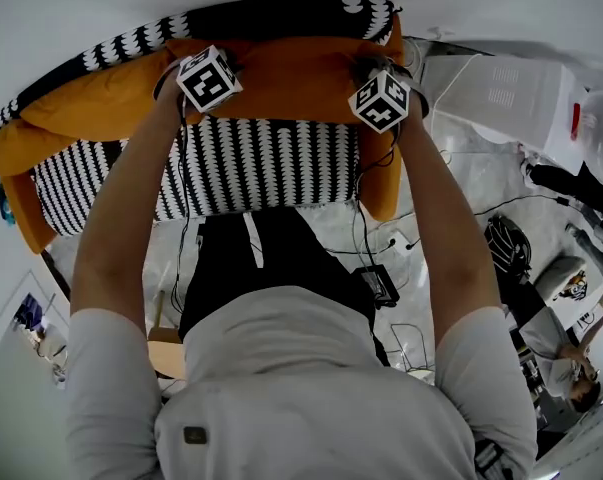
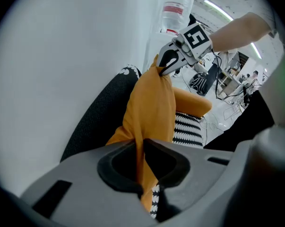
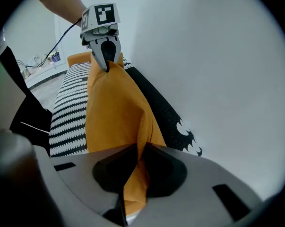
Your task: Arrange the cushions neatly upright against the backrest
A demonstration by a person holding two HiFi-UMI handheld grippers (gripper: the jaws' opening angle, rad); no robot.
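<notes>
Black-and-white patterned sofa (image 1: 261, 168), orange cushions (image 1: 91, 103) in a row along its backrest.

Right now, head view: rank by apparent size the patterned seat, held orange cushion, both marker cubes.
1. patterned seat
2. orange cushion
3. left marker cube and right marker cube: alike, not ranked

So the big orange cushion (image 1: 281, 80) is plain fabric, stood up on its long edge over the striped seat (image 1: 261, 163). It's right against the black backrest (image 1: 281, 13) with the white scalloped pattern. Both its top corners are bunched into tight pinched folds. The second cushion (image 1: 86, 103), same orange, is just to its left, slumped at a slant along the backrest.
</notes>
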